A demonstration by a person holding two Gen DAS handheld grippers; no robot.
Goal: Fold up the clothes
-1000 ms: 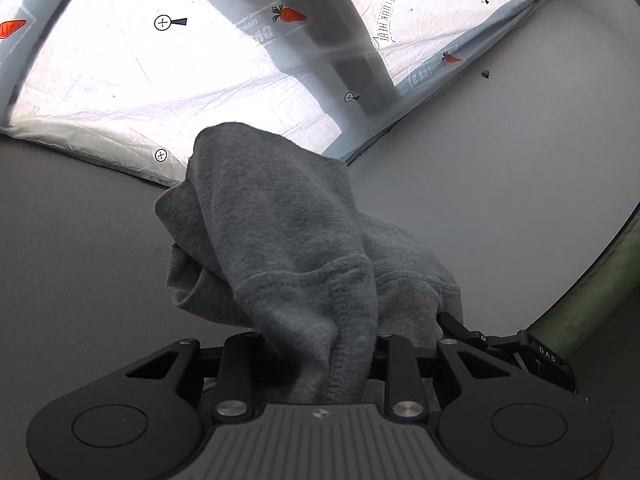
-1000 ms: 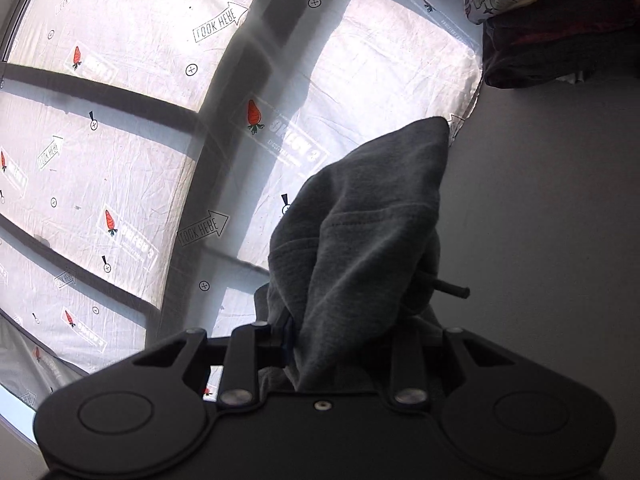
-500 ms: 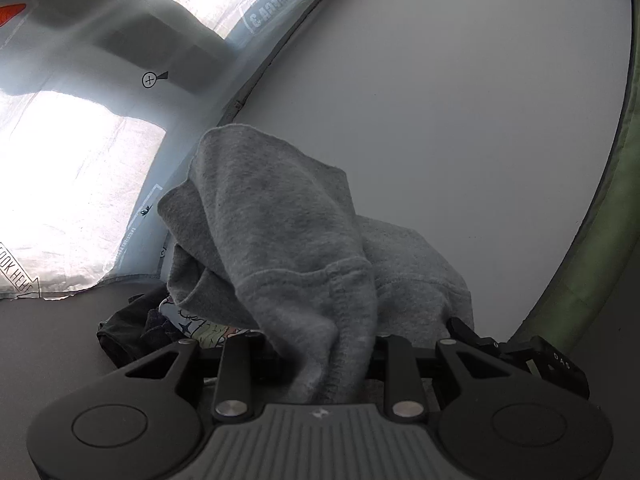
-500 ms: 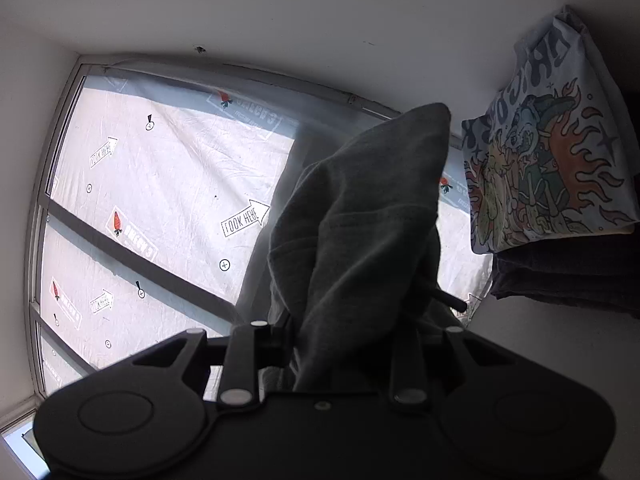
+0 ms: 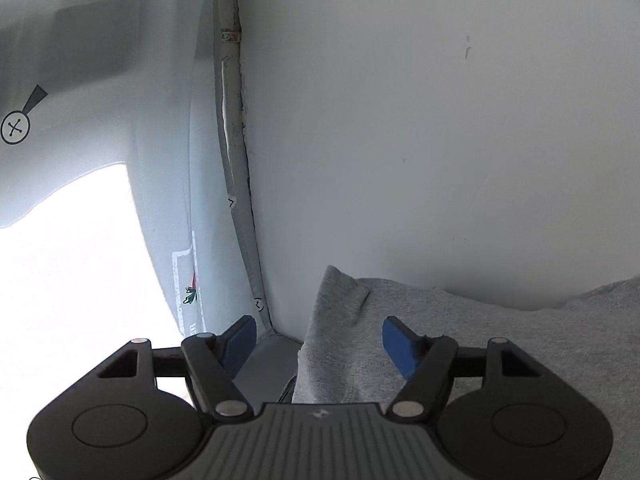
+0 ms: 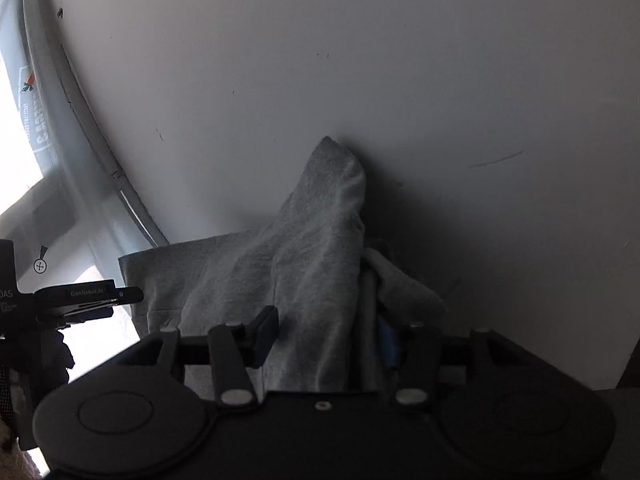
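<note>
My left claw (image 5: 318, 338) stands spread, its blue pads either side of a grey garment (image 5: 460, 344) but clear of the cloth. My right claw (image 6: 328, 334) also looks parted, with a peak of the same grey knit rising between its fingers; whether it pinches anything I cannot tell. The garment hangs bunched against the white wall (image 5: 440, 120), right of the window frame (image 5: 236, 160). The risk, as I judge it: with neither claw clearly biting, the heavy fleece could slump and fall crooked. It looks soft, thick and creased.
</note>
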